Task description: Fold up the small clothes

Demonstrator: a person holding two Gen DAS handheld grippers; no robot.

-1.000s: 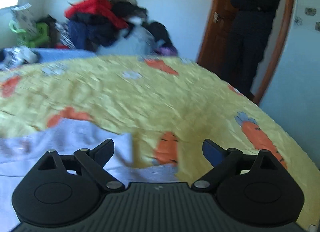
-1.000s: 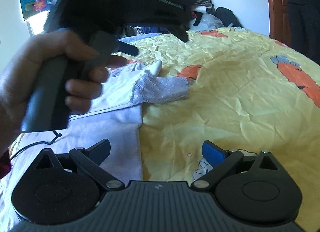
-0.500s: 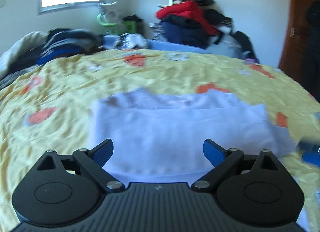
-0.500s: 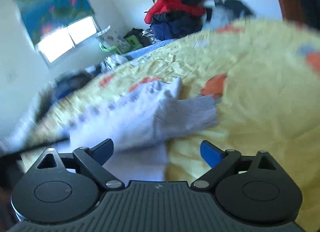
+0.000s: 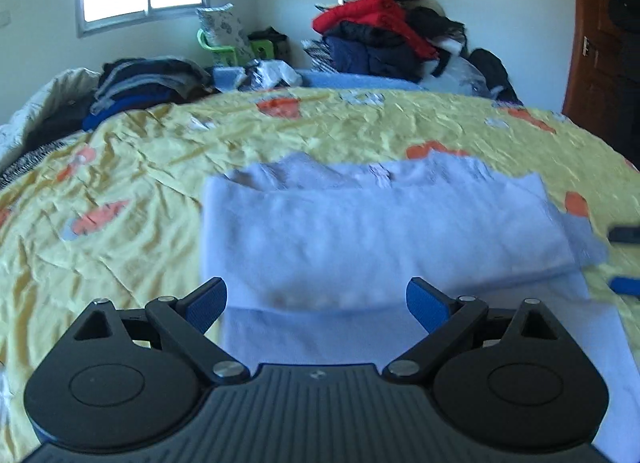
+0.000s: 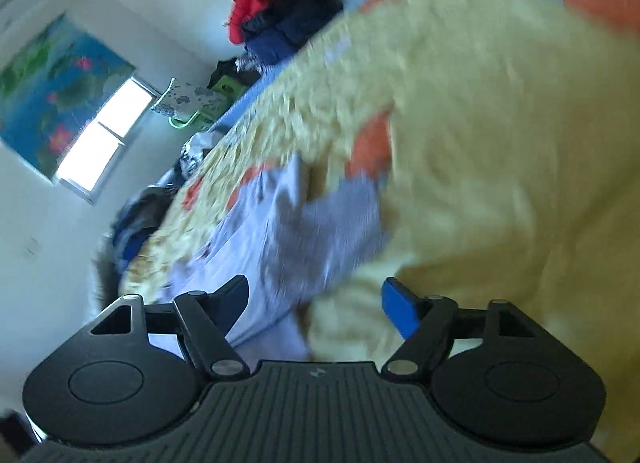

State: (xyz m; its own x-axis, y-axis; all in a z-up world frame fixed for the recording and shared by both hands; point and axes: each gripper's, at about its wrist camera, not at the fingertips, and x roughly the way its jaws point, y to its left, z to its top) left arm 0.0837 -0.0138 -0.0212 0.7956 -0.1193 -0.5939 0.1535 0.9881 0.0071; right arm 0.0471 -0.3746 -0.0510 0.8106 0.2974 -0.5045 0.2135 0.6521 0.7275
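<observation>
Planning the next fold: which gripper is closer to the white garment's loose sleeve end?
Right. The right gripper sits just short of the sleeve end, jaws open and just been closing, nothing between them. The left gripper hovers open over the garment's folded middle.

A pale lavender-white garment (image 5: pixel 372 239), folded over itself into a broad band with its collar edge at the far side, lies flat on the yellow carrot-print bed (image 5: pixel 140 183) just ahead of the left fingers (image 5: pixel 208 299).
</observation>
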